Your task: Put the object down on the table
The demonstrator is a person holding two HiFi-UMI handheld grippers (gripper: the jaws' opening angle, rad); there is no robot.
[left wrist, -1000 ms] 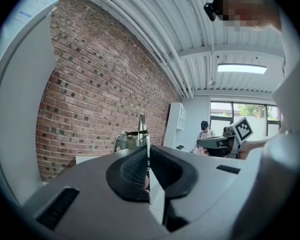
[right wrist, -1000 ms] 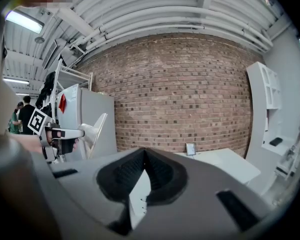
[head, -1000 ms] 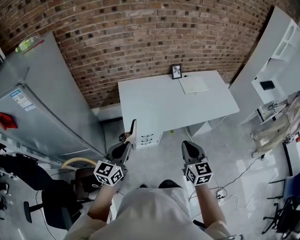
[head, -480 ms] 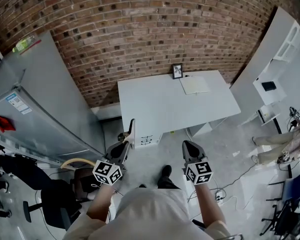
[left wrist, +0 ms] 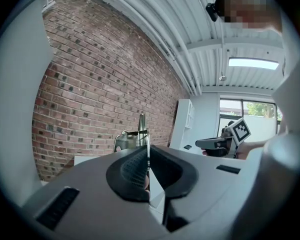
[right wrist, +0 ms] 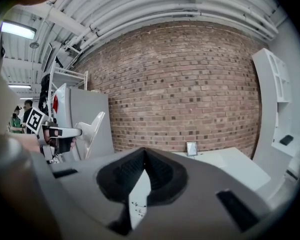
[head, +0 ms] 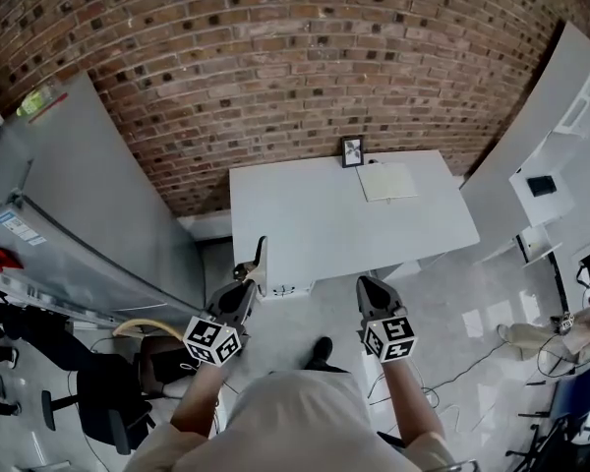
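Nearest, the left gripper [head: 246, 288] has its jaws clamped on a thin pale object [head: 261, 256]. The object is held on edge, its long axis rising above the jaws. At its 3 o'clock, the right gripper [head: 366, 288] has its jaws together on nothing. The white worktop [head: 305, 219] lies at 12 o'clock from both, so the left hand looks set to place the object there. A small frame [head: 352, 150] stands at the worktop's far edge.
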